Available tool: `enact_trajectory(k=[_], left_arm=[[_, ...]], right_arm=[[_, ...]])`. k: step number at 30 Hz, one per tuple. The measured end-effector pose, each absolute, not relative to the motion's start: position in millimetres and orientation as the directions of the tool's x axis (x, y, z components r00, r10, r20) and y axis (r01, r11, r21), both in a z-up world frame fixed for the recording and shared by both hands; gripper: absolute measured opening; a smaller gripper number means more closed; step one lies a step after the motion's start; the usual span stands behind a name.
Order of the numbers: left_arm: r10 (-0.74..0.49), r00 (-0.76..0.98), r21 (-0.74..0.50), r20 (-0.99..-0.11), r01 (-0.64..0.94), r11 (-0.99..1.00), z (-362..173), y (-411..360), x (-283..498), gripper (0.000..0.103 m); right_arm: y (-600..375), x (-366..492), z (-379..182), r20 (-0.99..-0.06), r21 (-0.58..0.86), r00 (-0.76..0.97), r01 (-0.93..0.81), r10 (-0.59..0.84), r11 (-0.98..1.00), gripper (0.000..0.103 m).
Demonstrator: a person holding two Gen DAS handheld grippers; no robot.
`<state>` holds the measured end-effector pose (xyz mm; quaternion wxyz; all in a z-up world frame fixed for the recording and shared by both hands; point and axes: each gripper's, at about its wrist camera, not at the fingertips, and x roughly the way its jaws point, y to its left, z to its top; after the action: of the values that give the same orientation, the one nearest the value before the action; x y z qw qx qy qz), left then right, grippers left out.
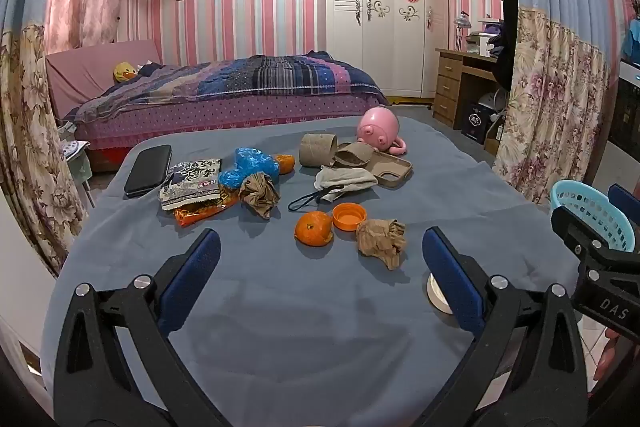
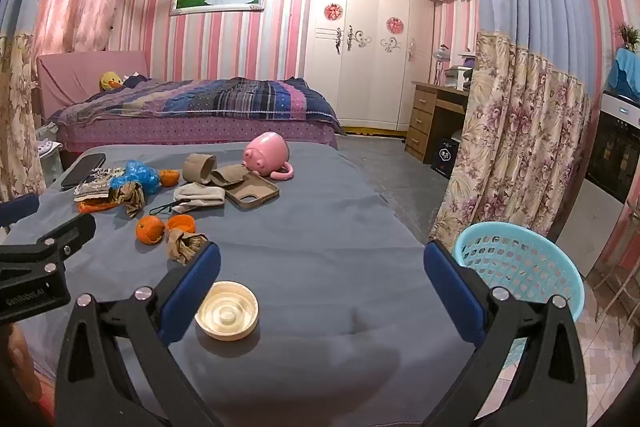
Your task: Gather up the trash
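Trash lies on a blue-grey covered table point(image 1: 280, 307): an orange peel point(image 1: 314, 229), an orange cap point(image 1: 349, 215), two crumpled brown paper wads point(image 1: 382, 242) point(image 1: 259, 194), a blue plastic bag point(image 1: 250, 167), snack wrappers point(image 1: 192, 183), a cardboard roll point(image 1: 318, 150). A white lid point(image 2: 227, 310) lies near the front. A light blue basket point(image 2: 520, 267) stands off the table's right edge. My left gripper point(image 1: 320, 267) is open and empty, just short of the peel and near wad. My right gripper point(image 2: 322, 275) is open and empty, above the table just right of the lid.
A black phone point(image 1: 148, 170), a tan phone case point(image 1: 390, 167), a grey cloth point(image 1: 346, 181) and a pink pig cup point(image 1: 378, 129) also lie on the table. A bed point(image 1: 224, 95) stands behind, floral curtains point(image 1: 548, 99) at the right.
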<state>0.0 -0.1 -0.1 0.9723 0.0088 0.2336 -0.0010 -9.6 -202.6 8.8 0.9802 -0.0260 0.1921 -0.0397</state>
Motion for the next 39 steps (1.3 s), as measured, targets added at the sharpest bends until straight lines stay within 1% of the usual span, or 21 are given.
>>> enact_trajectory(k=[39], left_arm=[[0.009, 0.892, 0.024, -0.452, 0.003, 1.000, -1.7, -0.3, 0.5, 0.098]], right_arm=[[-208.9, -10.6, 10.4, -0.376, -0.063, 0.922, 0.071, -0.090, 0.995, 0.099]])
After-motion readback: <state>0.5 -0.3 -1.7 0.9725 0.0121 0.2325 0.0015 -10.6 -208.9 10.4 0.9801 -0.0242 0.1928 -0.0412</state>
